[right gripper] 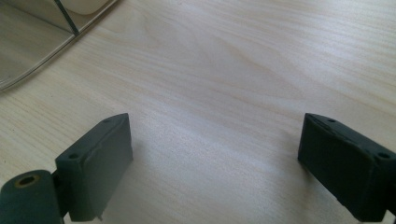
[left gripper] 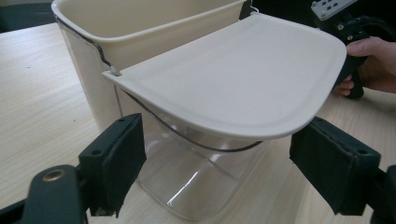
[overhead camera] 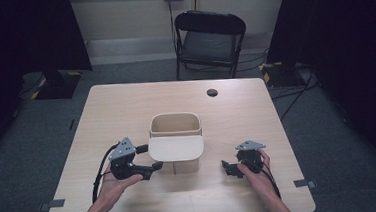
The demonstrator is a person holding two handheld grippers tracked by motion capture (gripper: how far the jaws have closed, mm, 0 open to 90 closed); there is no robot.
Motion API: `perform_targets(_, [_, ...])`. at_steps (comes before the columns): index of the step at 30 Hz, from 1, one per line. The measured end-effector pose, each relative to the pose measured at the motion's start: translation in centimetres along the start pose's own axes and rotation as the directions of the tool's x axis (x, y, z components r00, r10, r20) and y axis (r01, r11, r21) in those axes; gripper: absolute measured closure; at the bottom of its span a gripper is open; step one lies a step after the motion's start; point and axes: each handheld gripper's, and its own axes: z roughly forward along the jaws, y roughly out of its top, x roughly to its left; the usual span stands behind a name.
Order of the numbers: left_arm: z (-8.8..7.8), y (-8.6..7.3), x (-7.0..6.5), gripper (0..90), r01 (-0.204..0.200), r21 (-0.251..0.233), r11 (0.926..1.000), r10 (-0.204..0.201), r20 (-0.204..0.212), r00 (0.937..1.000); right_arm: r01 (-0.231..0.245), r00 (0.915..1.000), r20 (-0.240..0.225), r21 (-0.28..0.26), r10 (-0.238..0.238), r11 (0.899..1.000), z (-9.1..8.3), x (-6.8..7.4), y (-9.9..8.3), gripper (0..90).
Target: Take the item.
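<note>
In the middle of the pale wooden table (overhead camera: 126, 105) stands the cream plastic bin with a clear lower body (overhead camera: 174, 123), and its flat cream lid (overhead camera: 176, 148) hangs out level toward the near side, hinged at the bin's near rim. The left gripper (overhead camera: 152, 166) sits just left of that lid, at its near left corner. In the left gripper view the jaws are spread wide, one black pad low on either side of the lid's rounded front edge (left gripper: 261, 133), not touching it. The right gripper (overhead camera: 229, 167) rests low on the table, to the right of the bin and apart from it, jaws also spread with nothing between them, bare wood beneath.

Here is the risk, as I read it: the lid is thin and slick, and the bin looks light. If the left pads close on the lip off-centre, they could slip off, or a push on the lid may tilt or slide the whole bin, since the right gripper isn't bracing it.
</note>
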Motion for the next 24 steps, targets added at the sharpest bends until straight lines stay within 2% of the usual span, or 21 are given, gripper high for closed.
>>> perform_targets(7, [-0.03, 0.31, -0.09, 17.2, 0.008, -0.023, 0.9997, -0.008, -0.002, 1.0000, 0.001, 1.0000, -0.001, 0.001, -0.001, 1.000, 0.01, -0.01, 0.01, 9.3])
perform_targets(12, [-0.01, 0.61, -0.18, 17.9, -0.009, -0.028, 0.9996, 0.009, -0.006, 0.9999, 0.001, 1.0000, -0.001, 0.000, -0.001, 1.000, 0.01, -0.01, 0.01, 9.3])
perform_targets(20, [-0.10, 0.68, -0.07, 18.0, -0.006, -0.025, 0.9997, 0.005, -0.011, 0.9999, 0.001, 1.0000, -0.001, 0.001, -0.001, 1.000, 0.01, -0.01, 0.01, 9.3])
perform_targets(21, [-0.11, 0.68, -0.04, 18.2, 0.004, -0.031, 0.9995, -0.004, -0.007, 1.0000, 0.001, 1.0000, -0.001, 0.001, -0.001, 1.000, 0.01, -0.01, 0.01, 9.3])
perform_targets(24, [-0.19, 0.70, 0.05, 18.2, -0.005, -0.031, 0.9995, 0.004, -0.013, 0.9999, 0.001, 1.0000, -0.001, 0.001, -0.001, 1.000, 0.01, -0.01, 0.01, 9.3])
